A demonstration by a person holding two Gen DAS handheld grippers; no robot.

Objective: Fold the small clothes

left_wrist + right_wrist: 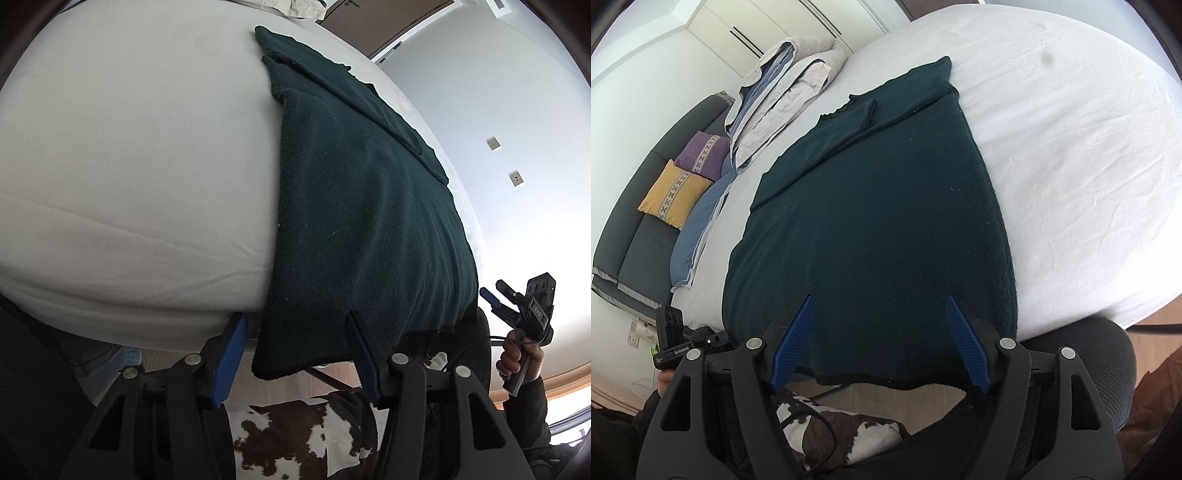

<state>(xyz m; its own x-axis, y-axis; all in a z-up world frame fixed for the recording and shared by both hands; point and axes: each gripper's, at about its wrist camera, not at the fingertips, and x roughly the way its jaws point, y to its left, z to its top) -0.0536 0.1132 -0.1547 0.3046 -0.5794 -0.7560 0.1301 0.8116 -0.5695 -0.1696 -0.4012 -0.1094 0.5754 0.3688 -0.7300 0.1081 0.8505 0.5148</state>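
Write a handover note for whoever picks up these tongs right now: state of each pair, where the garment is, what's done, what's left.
Left tongs: open, at the near left corner of the dark green sweater; the hem sits between the jaws, not pinched.
Right tongs: open, over the sweater's near hem, gripping nothing.
Sweater: lies flat on the white bed, hem hanging over the near edge.
Done: both sleeves appear folded in across the body, leaving a long rectangle.
Left: pinch both hem corners, probably fold the hem up toward the collar, then smooth.
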